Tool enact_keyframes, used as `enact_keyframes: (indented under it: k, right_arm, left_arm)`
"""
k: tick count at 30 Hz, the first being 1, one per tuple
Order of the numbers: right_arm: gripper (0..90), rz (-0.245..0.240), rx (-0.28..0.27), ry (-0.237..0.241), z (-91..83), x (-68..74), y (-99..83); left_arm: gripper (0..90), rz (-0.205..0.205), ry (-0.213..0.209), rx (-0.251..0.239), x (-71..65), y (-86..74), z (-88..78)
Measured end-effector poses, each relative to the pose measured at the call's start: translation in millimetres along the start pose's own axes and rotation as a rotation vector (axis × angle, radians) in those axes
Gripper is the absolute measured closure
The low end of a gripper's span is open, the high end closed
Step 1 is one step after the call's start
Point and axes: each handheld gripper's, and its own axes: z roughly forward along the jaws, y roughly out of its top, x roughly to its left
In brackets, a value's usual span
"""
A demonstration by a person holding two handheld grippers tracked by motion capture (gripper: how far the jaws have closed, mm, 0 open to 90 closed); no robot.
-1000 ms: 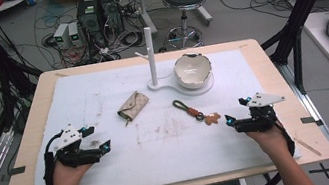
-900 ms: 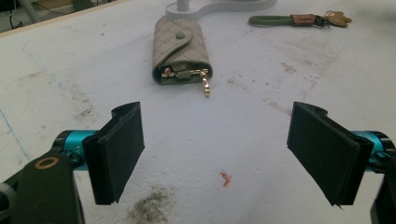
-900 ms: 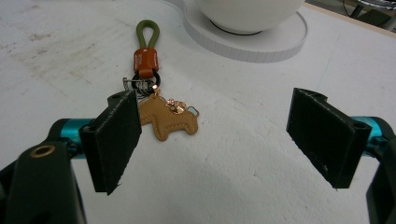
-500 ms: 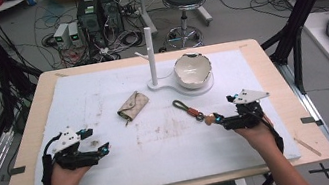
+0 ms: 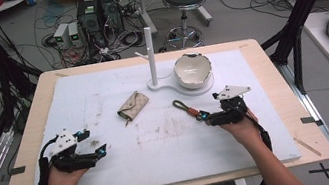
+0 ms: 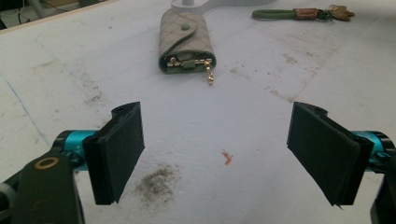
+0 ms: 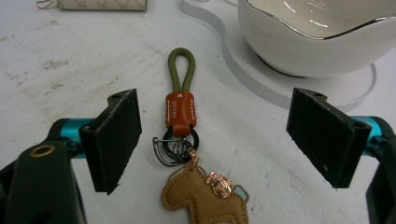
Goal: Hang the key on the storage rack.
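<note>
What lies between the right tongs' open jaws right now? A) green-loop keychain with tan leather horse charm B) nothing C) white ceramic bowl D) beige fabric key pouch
A: in the right gripper view the green-loop keychain with tan leather horse charm lies on the white mat between the open jaws of the right tongs, untouched.

- One keychain [image 7: 181, 140] between the right hand-held gripper's [image 7: 215, 140] jaws
- One key pouch [image 6: 186, 44] ahead of the left hand-held gripper [image 6: 215, 154]
- One bowl [image 5: 192, 70]
- One white stand [image 5: 151, 56]

The stand [image 5: 150, 57] is taken as the landmark: the bowl [image 5: 192, 70] is set on its base to the right, the key pouch [image 5: 133, 106] is laid before it leftward, the keychain [image 5: 189, 109] before it rightward.
</note>
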Motion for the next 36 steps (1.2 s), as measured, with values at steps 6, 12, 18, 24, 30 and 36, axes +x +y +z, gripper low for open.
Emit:
enact_keyframes:
  k: [6, 12, 18, 24, 30, 36]
  right_arm:
    - [18.4, -0.004, 0.025, 0.011, 9.5, 0.8, 0.8]
    - [18.5, -0.012, 0.05, 0.018, 21.8, 3.4, 5.1]
    - [25.3, -0.05, 0.092, 0.033, 38.7, 10.0, 8.9]
    - [30.5, -0.046, 0.129, 0.047, 50.0, 10.3, 8.3]
    - [36.4, -0.039, 0.147, 0.052, 53.6, 9.9, 7.4]
    - [42.7, -0.031, 0.15, 0.062, 55.2, 10.1, 6.7]
  left_arm:
    - [18.8, 0.0, -0.005, 0.009, -0.4, -1.2, 2.1]
    - [18.7, 0.004, -0.009, 0.011, -1.5, -0.2, 3.7]
    - [18.8, 0.005, -0.008, 0.016, -1.3, -1.0, 3.2]
    - [18.7, 0.005, -0.006, 0.016, -0.5, -1.2, 3.3]
    - [18.9, -0.017, -0.019, 0.012, -0.9, -1.6, 4.2]
    - [18.8, -0.006, -0.015, 0.008, -1.9, -0.8, 4.2]
